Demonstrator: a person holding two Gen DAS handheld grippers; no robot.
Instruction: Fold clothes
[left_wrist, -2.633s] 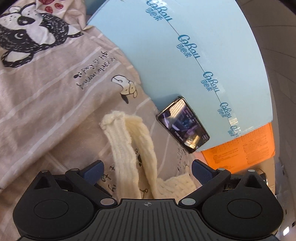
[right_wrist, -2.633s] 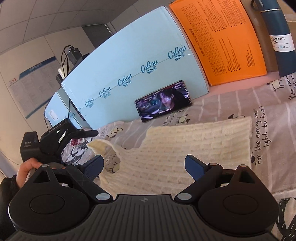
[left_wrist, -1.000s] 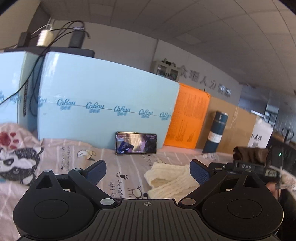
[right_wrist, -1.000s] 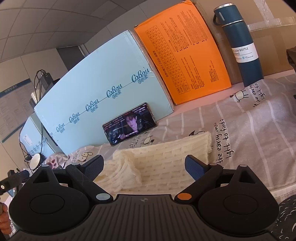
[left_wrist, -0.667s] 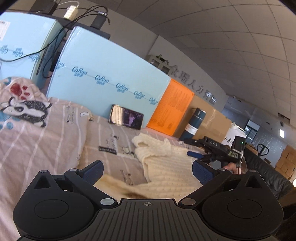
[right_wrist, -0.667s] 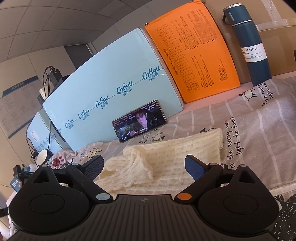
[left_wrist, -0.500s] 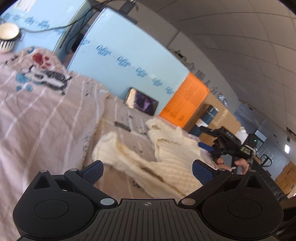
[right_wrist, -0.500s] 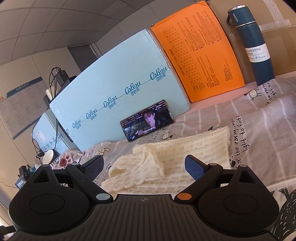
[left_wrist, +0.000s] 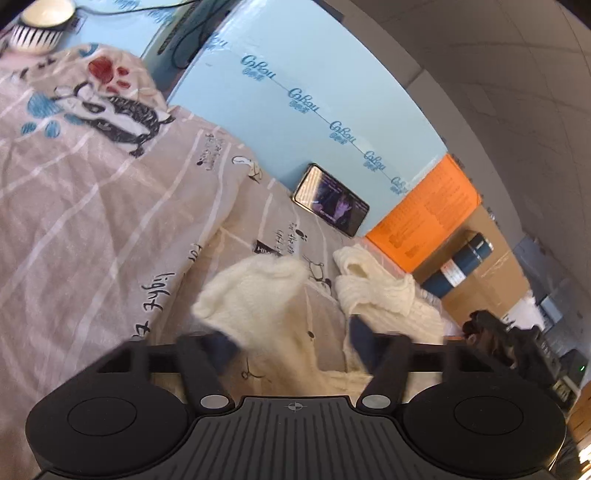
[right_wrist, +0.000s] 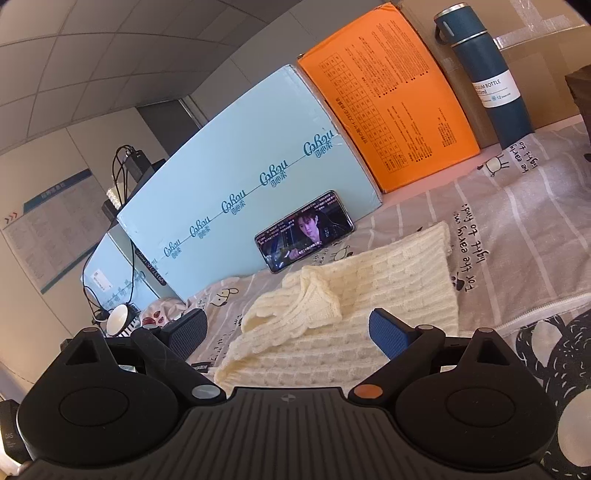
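Observation:
A cream knitted sweater (right_wrist: 373, 295) lies on the printed bedsheet (right_wrist: 524, 236), one sleeve folded over its body. In the left wrist view the other sleeve (left_wrist: 255, 295) lies spread toward my left gripper (left_wrist: 291, 345), whose jaws stand open around the sleeve's near part, the picture blurred. The sweater body (left_wrist: 384, 295) lies to its right. My right gripper (right_wrist: 291, 332) is open and empty, low over the sweater's near edge. The right gripper also shows in the left wrist view (left_wrist: 509, 343).
A phone (right_wrist: 304, 230) playing video leans on a light blue box (right_wrist: 236, 184). An orange box (right_wrist: 388, 96) and a dark blue bottle (right_wrist: 487, 74) stand behind the sheet. A striped white bowl (left_wrist: 37, 26) sits at the far left.
My left gripper has swung down and forward over the loose sleeve, and its jaws have narrowed. The right gripper has stayed open and drifted slightly left and back.

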